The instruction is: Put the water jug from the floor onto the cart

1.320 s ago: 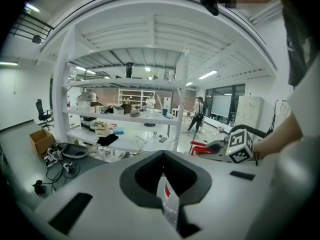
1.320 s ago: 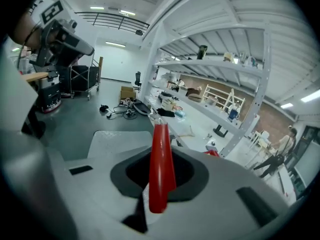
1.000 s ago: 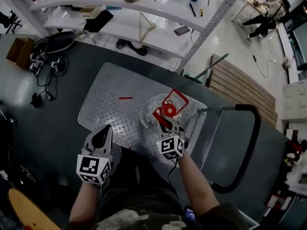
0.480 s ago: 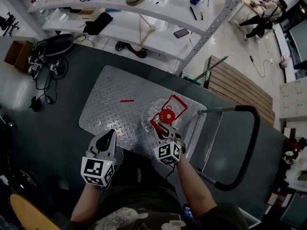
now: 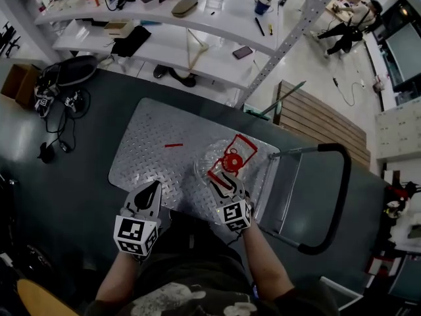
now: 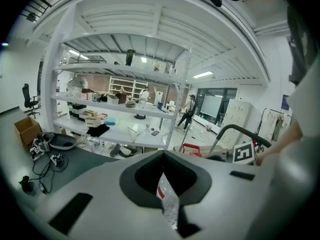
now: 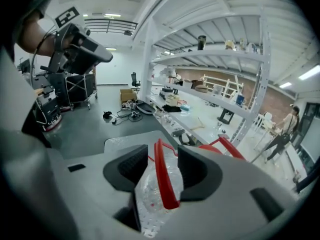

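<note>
right gripper view: right claw [image 7: 163,170] just opened wide, red handle [image 7: 167,193] of water jug [image 7: 146,193] standing between jaws.

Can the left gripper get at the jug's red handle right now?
Probably not cleanly. The right gripper, whose jaws have just been opening, straddles the red handle from the near side. The left gripper is shut at the cart's edge, beside the jug.

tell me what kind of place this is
Probably a workshop or lab: cluttered white metal shelves run along one side, a steel flatbed cart stands on the grey floor, and loose cables lie beside it.
</note>
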`<state>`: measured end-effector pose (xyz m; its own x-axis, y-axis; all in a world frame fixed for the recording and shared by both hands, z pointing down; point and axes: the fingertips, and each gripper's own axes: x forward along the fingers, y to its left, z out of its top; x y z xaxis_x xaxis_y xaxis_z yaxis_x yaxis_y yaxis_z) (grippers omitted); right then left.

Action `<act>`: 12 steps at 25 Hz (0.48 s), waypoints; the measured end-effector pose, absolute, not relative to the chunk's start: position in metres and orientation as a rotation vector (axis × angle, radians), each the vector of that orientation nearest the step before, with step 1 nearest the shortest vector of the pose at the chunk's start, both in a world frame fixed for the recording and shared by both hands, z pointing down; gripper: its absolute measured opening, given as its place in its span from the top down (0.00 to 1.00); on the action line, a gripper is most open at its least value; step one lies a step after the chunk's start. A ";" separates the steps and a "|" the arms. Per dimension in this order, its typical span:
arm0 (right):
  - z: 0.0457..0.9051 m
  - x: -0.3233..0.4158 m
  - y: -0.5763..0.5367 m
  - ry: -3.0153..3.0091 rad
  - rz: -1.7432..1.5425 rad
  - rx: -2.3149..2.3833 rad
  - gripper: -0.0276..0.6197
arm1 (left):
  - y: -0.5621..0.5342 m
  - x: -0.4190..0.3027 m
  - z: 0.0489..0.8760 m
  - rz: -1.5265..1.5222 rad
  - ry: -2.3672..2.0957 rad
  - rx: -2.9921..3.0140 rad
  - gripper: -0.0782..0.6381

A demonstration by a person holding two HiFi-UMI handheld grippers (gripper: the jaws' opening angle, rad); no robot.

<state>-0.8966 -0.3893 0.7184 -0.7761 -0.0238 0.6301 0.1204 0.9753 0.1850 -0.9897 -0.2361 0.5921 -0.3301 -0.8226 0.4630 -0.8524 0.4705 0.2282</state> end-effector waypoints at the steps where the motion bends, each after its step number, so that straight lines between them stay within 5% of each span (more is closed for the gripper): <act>1: 0.714 -0.895 -0.388 -2.449 -0.285 -0.050 0.71 | -0.236 -0.991 0.593 0.070 -2.192 1.400 0.88; 12: 0.612 -0.877 -0.379 -2.705 -0.270 0.163 0.71 | -0.253 -0.978 0.585 0.064 -2.128 1.578 0.88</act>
